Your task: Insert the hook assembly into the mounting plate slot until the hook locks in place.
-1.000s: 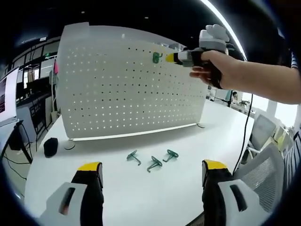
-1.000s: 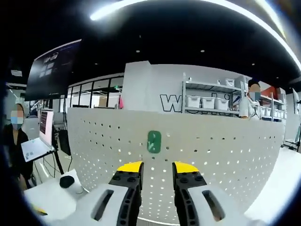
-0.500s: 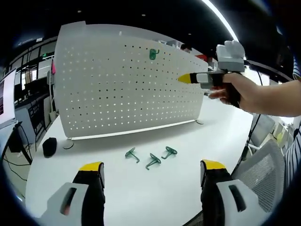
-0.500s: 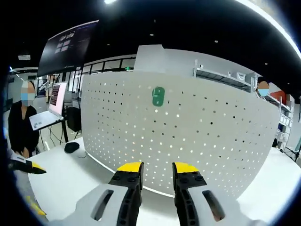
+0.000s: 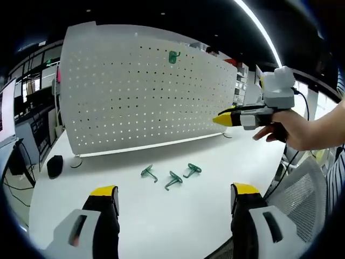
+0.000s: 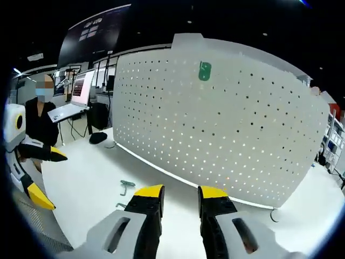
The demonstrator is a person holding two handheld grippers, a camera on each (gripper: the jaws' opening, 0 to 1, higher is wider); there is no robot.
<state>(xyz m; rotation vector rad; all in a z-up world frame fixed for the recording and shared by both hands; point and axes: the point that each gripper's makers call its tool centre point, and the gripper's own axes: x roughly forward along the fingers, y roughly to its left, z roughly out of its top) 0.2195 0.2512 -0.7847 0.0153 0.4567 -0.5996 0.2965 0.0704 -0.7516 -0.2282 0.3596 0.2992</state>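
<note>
My left gripper (image 5: 171,200) hangs low over the white counter (image 5: 135,210), its yellow-tipped jaws spread wide apart with nothing between them. Ahead of it three loose green hooks (image 5: 170,176) lie in a short row on the counter, close together but not touching, in front of the foot of the white perforated mounting plate (image 5: 135,97). The plate stands upright across the counter (curved by the lens), and one green hook assembly (image 5: 173,56) sits seated in it near the top edge, well above the loose ones.

My right gripper (image 5: 222,119) comes into the left gripper view from the right, held in my hand (image 5: 291,129), its yellow tips pointing toward the plate. In its own view the right gripper (image 6: 180,192) has its jaws slightly apart and holding nothing. The mounted hook assembly (image 6: 204,70) shows high on the plate (image 6: 226,129). Down on the counter (image 6: 86,183) at lower left I can make out a small green hook (image 6: 126,185), possibly with another just below it. A dark mouse-like object (image 5: 54,165) rests at the plate's far left end.
</note>
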